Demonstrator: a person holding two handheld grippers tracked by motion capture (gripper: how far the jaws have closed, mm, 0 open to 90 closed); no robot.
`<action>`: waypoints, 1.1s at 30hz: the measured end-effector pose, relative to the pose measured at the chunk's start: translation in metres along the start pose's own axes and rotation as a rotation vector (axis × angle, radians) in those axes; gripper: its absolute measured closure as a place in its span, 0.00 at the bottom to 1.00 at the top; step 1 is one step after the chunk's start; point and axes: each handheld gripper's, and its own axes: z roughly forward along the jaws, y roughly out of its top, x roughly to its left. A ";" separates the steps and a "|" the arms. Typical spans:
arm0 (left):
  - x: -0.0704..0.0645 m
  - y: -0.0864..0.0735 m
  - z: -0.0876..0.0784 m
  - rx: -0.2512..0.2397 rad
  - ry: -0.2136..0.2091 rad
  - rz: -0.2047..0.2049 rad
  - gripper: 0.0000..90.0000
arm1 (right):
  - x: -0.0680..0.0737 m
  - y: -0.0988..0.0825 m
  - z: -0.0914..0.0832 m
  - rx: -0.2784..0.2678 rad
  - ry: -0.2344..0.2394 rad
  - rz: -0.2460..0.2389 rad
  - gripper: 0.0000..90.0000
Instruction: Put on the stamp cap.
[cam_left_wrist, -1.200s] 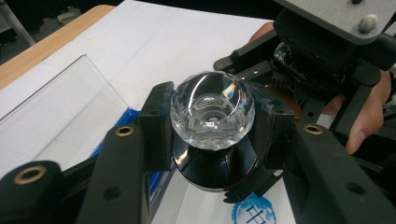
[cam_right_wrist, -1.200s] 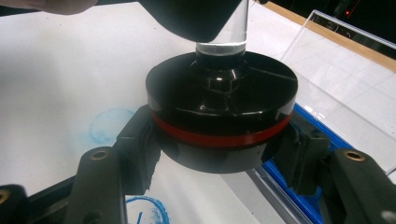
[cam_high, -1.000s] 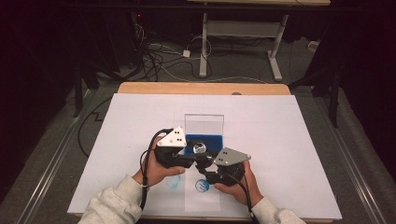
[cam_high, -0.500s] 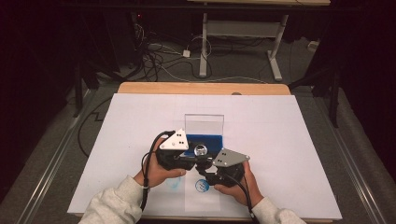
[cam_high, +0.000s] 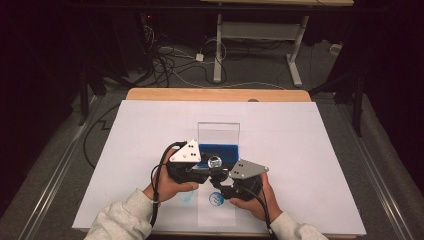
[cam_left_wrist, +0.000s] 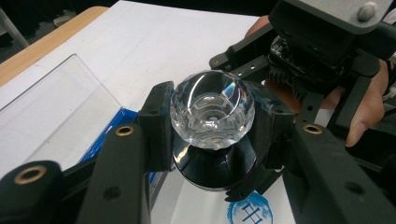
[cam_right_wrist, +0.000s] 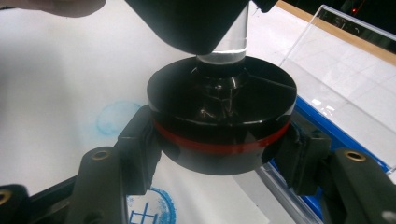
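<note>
Nothing has shifted over the last second: the left gripper (cam_left_wrist: 212, 140) stays clamped on the crystal ball (cam_left_wrist: 212, 114), and the right gripper (cam_right_wrist: 224, 154) grips the black base (cam_right_wrist: 223, 123) beneath it. Both hover just before the clear box (cam_high: 218, 142), the ball probably seating into its base.

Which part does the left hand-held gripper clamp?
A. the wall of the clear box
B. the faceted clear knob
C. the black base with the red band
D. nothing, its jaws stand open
B: in the left gripper view the left hand-held gripper has its jaws pressed on both sides of the faceted clear knob, while the black base with the red band sits in the right hand-held gripper.
</note>
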 end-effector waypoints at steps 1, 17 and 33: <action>0.000 0.000 0.001 0.007 -0.004 0.003 0.61 | 0.000 0.000 0.000 -0.006 0.003 0.007 0.43; -0.004 0.001 0.001 0.031 0.017 0.027 0.61 | 0.001 -0.004 0.002 -0.003 -0.009 -0.014 0.43; -0.005 0.004 -0.007 0.018 0.028 0.039 0.61 | 0.006 -0.007 0.004 0.005 -0.015 -0.047 0.42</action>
